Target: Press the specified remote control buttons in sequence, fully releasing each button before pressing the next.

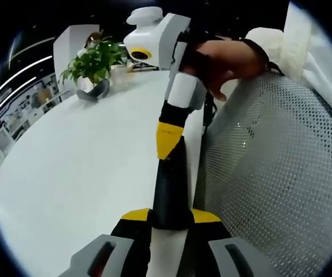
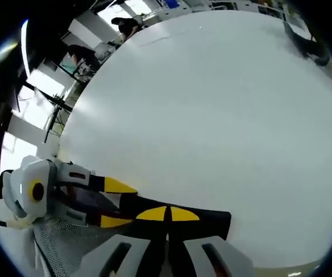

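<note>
On white table [image 1: 67,173], black remote control [image 1: 170,196] gripped between left gripper [image 1: 168,222] jaws; right gripper [image 2: 167,222] jaws closed on same remote.

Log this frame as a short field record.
surface: large white table
left gripper: jaws around black elongated object, likely the remote; buttons not visible
right gripper: jaws together, yellow tips against that object
surroundings: green potted plant, white mesh chair back

Left claw [image 1: 167,231] jaws closed on black remote [image 1: 170,193]; right claw [image 1: 169,138] touching remote top; white desk [image 1: 67,173], plant [image 1: 93,60], mesh chair [image 1: 275,173].
</note>
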